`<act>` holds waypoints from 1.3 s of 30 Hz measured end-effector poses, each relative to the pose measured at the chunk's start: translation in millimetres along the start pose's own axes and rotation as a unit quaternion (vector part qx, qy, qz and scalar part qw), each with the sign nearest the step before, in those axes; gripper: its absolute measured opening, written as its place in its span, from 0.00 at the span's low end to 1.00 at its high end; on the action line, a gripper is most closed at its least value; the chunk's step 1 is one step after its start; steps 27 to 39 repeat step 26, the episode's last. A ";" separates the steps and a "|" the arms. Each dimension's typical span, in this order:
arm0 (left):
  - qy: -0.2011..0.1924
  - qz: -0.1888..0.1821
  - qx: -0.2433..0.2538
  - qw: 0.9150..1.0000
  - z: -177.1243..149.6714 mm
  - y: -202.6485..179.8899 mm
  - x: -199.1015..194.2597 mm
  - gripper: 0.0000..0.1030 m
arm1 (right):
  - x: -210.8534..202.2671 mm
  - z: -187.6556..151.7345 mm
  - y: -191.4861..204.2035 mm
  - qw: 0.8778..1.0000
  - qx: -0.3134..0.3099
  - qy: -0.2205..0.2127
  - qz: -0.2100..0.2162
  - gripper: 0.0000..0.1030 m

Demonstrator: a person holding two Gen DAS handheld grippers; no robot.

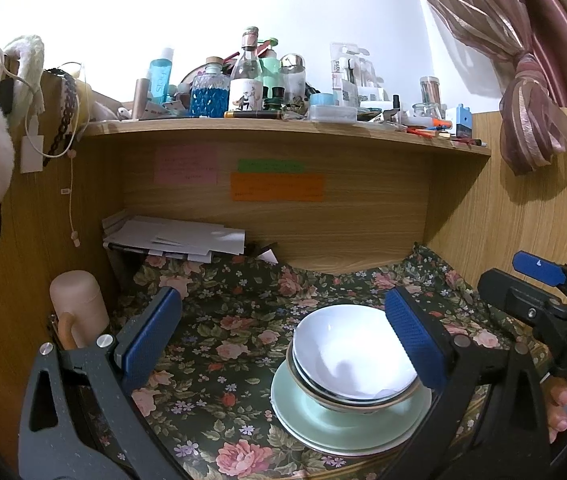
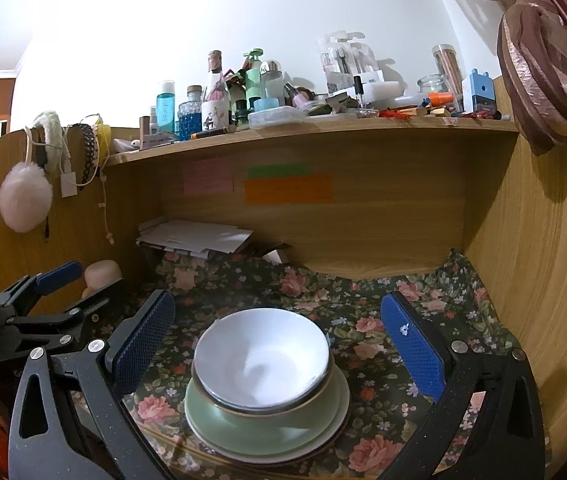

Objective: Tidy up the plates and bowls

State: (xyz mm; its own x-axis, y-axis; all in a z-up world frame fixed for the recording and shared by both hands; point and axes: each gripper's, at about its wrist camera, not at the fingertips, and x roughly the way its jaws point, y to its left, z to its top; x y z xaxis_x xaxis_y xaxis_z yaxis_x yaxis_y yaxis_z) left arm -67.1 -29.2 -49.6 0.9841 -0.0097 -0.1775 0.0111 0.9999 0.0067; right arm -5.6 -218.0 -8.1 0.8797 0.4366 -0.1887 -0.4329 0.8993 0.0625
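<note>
A white bowl (image 1: 353, 354) sits nested in a second, gold-rimmed bowl (image 1: 347, 400), on stacked pale green plates (image 1: 323, 428) on the floral tablecloth (image 1: 219, 320). My left gripper (image 1: 283, 344) is open and empty; the stack lies just inside its right finger. In the right wrist view the white bowl (image 2: 261, 356), the bowl under it (image 2: 267, 416) and the plates (image 2: 211, 432) lie centred between the fingers of my open, empty right gripper (image 2: 279, 348). The right gripper also shows in the left wrist view (image 1: 539, 280), and the left gripper in the right wrist view (image 2: 79, 284).
A pink cylindrical container (image 1: 77, 308) stands at the left wall. A pile of papers (image 1: 175, 240) lies at the back under a wooden shelf (image 1: 283, 130) crowded with bottles and jars. Wooden walls close in left and right. A curtain (image 1: 535, 120) hangs at the right.
</note>
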 end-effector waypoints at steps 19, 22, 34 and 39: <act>0.000 -0.007 -0.004 1.000 -0.3 -4.0 1.3 1.00 | 0.4 0.9 1.9 1.000 -0.002 0.000 0.001 1.00; -0.004 -0.007 -0.007 1.000 -0.2 -4.5 1.2 1.00 | 1.2 0.7 0.9 1.000 -0.002 0.001 0.003 1.00; 0.000 -0.011 -0.009 1.000 -0.5 -5.0 2.9 1.00 | 3.0 0.6 0.0 1.000 -0.001 0.003 0.004 1.00; 0.000 -0.011 -0.009 1.000 -0.5 -5.0 2.9 1.00 | 3.0 0.6 0.0 1.000 -0.001 0.003 0.004 1.00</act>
